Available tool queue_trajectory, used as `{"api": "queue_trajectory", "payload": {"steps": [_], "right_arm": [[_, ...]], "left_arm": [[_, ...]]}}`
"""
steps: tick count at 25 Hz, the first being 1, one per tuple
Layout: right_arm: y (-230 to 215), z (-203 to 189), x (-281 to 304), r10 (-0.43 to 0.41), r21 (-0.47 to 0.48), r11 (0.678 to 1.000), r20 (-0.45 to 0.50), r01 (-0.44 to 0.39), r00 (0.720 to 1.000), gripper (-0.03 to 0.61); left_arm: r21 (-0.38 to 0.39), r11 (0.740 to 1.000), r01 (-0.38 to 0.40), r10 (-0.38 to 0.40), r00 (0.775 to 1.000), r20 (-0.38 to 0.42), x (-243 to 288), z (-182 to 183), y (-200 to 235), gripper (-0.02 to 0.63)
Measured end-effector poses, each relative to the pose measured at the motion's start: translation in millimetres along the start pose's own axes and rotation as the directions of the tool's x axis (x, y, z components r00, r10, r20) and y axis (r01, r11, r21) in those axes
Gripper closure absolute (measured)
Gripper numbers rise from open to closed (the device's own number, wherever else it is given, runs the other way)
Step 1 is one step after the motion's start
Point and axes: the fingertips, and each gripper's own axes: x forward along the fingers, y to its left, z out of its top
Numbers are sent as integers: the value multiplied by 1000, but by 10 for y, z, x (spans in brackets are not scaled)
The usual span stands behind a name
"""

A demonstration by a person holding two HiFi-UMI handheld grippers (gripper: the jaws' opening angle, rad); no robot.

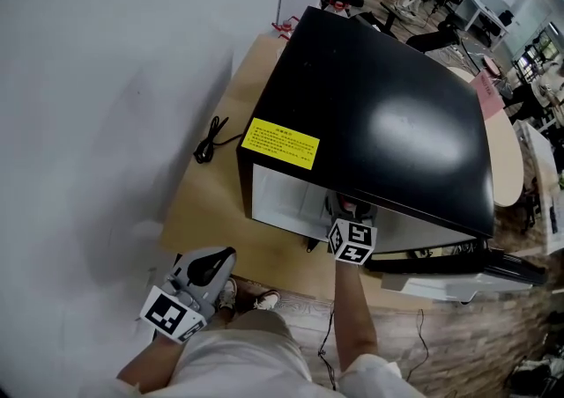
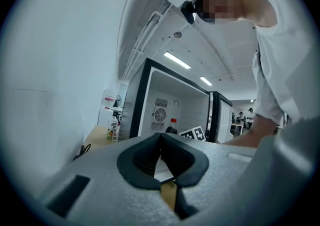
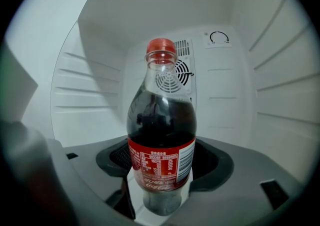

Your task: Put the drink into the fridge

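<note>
Bottle (image 3: 161, 135) is gripped upright between the right gripper (image 3: 161, 195) jaws, centre frame, inside the fridge (image 3: 85, 95); left gripper (image 2: 161, 160) is clenched, empty.

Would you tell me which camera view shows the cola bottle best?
The right gripper view: the cola bottle fills it, upright, cap and label clear. The left gripper view shows only its red cap inside the fridge. In the head view the fridge top hides it.
</note>
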Motion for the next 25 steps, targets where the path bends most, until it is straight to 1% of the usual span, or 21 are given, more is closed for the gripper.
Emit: {"api": "queue_trajectory", "payload": {"steps": [2, 5, 13, 18, 21, 25], "right_arm": [[-2, -17, -6, 1, 6, 1000, -11, -1, 1000, 276], [33, -8, -25, 20, 13, 1000, -19, -20, 1000, 230], [90, 2, -135, 33, 7, 999, -54, -32, 998, 195], [88, -38, -226, 18, -8, 1000, -86, -19, 996, 176], [62, -78, -283, 12, 8, 1000, -102, -11, 995, 163], [73, -101, -460, 2, 13, 1000, -107, -1, 994, 163]], "left_arm": [[-2, 1000, 10, -10, 1000, 3, 7, -1, -11, 601], [-2, 1000, 22, -22, 1000, 10, 8, 12, -10, 600], [-12, 998, 63, -62, 998, 27, 47, 35, -56, 600], [-16, 995, 100, -100, 994, 34, 87, 34, -116, 601], [-15, 992, 123, -123, 992, 39, 113, 38, -150, 600], [-16, 988, 154, -153, 987, 45, 124, 37, -211, 600]]}}
